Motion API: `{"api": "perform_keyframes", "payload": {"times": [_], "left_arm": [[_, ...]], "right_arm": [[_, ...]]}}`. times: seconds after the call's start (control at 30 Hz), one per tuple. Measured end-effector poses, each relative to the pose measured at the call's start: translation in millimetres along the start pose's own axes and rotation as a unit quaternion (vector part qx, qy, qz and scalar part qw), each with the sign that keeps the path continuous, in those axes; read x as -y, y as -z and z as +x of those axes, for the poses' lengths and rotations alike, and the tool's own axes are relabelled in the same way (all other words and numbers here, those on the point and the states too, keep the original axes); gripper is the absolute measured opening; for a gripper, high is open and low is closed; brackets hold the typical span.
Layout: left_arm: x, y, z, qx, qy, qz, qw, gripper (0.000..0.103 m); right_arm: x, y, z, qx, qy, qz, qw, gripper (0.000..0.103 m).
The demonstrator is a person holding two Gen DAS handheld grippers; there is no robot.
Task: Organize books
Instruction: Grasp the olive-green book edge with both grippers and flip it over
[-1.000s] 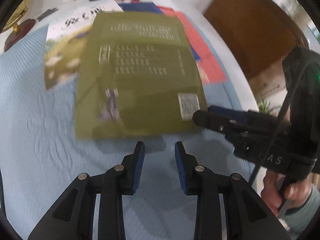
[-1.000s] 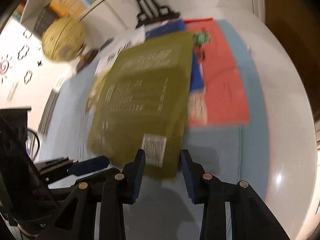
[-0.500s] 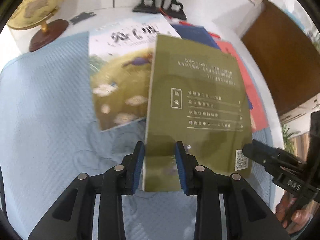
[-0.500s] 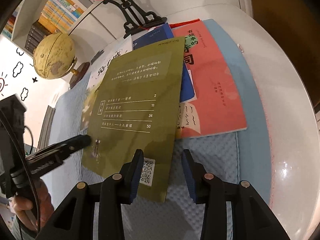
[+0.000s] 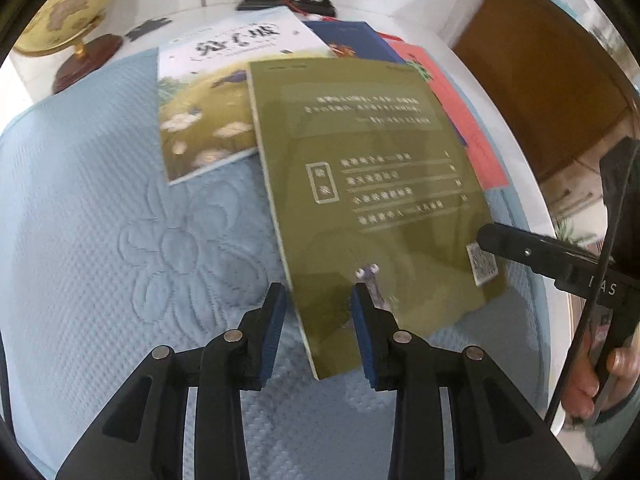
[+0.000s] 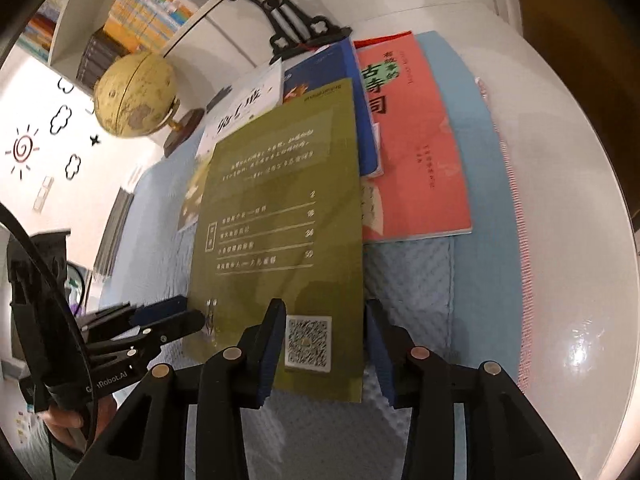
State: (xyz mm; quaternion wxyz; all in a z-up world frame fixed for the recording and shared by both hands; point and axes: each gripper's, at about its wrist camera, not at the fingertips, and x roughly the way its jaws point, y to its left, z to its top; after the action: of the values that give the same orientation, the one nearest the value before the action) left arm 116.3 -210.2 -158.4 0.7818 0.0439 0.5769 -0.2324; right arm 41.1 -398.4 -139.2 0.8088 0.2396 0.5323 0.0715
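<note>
olive-green paperback book [image 6: 280, 216]: flat, overlapping other books
left hand-held gripper [image 5: 318, 298]: parted, astride book's near-left corner, no grip
right hand-held gripper [image 6: 326, 314]: parted, astride near-right corner, no grip

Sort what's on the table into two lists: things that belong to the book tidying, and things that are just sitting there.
For the job: olive-green book, white illustrated book, dark blue book, red book, left gripper, right gripper.

Just lying about: globe, black ornate stand, light blue mat.
</note>
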Motion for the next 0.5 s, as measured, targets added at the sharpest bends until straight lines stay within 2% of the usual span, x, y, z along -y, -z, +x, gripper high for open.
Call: {"api": "perform_keyframes", "payload": {"times": [0.07,0.17,0.23,0.33,0.4,0.47,0.5], "left_arm": [[-1,-4,3,-0.002,0.010,-0.005,0.9999,0.030],[3,-8,7,-0.003,0.002,0.000,1.0000,0.031],[1,-8,7,-0.001,0.005,-0.004,1.0000,0.031],[-6,-4,3,0.001,0.016,-0.017,0.9997,0.031],[-12,1,1,0.002,0.033,-0.031,0.9990,0.031],[-20,4,0,0.005,0.054,-0.051,0.9972,0.030],[-25,7,1,0.002,0.077,-0.066,0.9948,0.031]], "right_arm": [[-3,-1,3,0.008,0.004,0.002,1.000,0.039],[-10,-2,5,0.010,0.015,-0.015,1.000,0.043],[-7,-3,1,0.008,-0.005,-0.007,1.000,0.043],[7,-2,-15,0.013,-0.096,0.039,0.995,0.043],[14,1,-24,0.013,-0.159,0.068,0.985,0.043],[20,2,-28,0.012,-0.233,0.098,0.968,0.043],[21,3,-23,0.000,-0.277,0.112,0.954,0.043]]}}
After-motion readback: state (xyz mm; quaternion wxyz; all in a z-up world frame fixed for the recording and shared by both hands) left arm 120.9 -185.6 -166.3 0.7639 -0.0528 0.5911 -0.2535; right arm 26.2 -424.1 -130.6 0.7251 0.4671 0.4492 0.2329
